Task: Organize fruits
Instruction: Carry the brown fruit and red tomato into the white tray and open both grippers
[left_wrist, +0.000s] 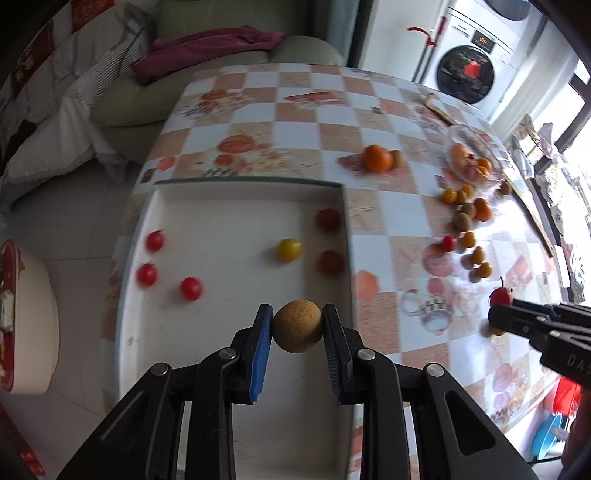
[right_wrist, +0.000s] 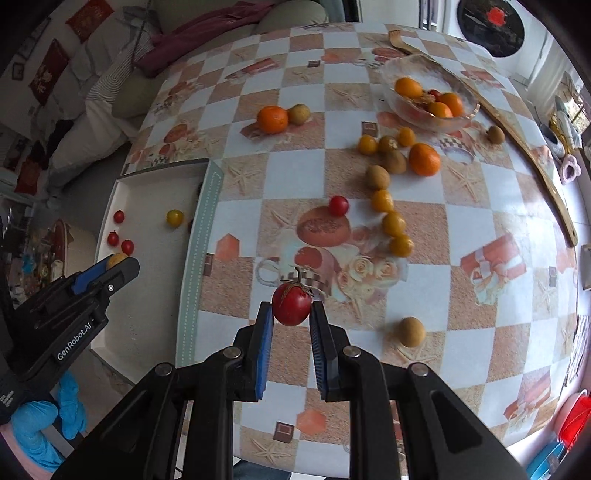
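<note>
Left wrist: brown fruit (left_wrist: 297, 326) btwn claw (left_wrist: 297, 322) pads.

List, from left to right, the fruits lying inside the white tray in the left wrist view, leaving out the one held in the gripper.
In the white tray: two red tomatoes at far left, too close to order → red tomato → yellow tomato → two dark red tomatoes by the right wall.

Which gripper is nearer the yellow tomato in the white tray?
Left. The left gripper is over the white tray near the yellow tomato; the right gripper is outside over the tablecloth.
</note>
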